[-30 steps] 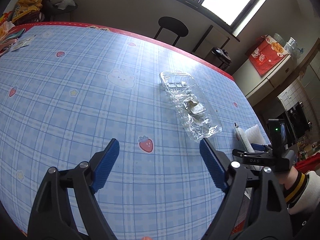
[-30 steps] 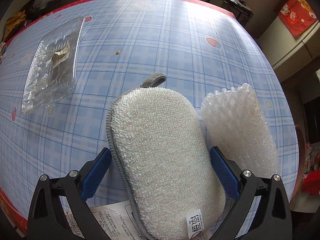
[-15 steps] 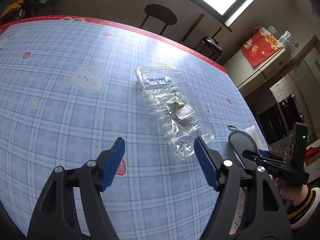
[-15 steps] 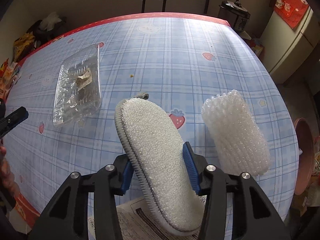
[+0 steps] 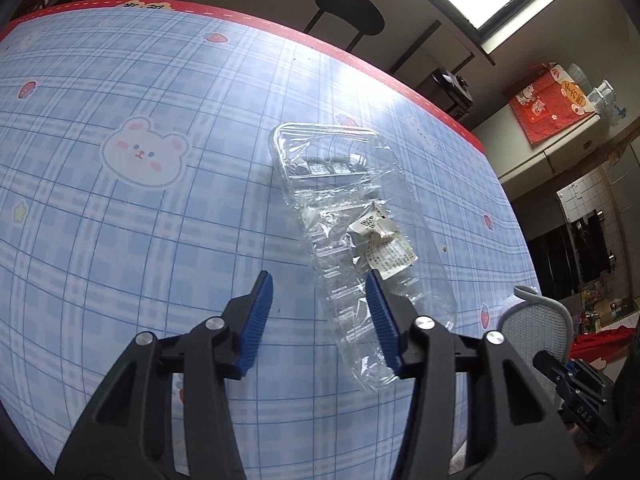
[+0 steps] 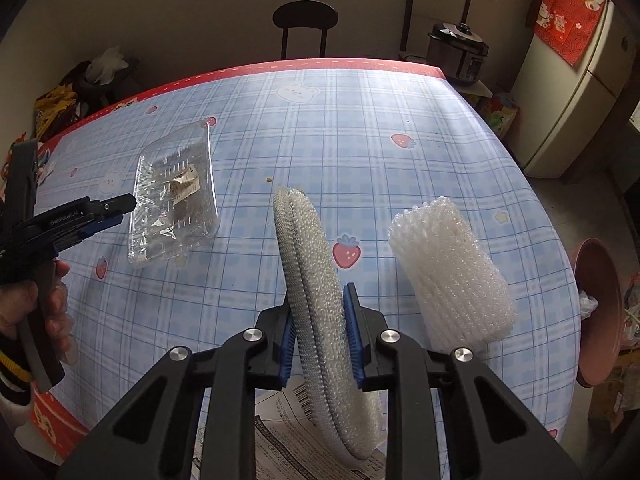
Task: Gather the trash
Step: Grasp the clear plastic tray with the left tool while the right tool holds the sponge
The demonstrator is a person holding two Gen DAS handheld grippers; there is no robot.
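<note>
Left gripper [image 5: 320, 312], jaws apart, hovers at the clear tray's [image 5: 352, 216] near end; its long axis runs away from it. Right gripper [image 6: 320, 336] clamps the sponge [image 6: 320, 304], farther from the tray.

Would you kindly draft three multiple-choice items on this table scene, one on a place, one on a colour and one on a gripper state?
1. Where does the bubble-wrap roll lie relative to the scrubbing pad?
A. To its right
B. To its left
C. Underneath it

2. What colour is the border of the tablecloth?
A. Green
B. Red
C. Yellow

3. What is the state of the right gripper?
A. Open over the table
B. Shut on nothing
C. Shut on the scrubbing pad

Key: 1 A, the roll lies on the cloth right of the pad; 2 B, a red band edges the blue plaid; 3 C, both blue pads press the scrubbing pad's sides, holding it on edge.
</note>
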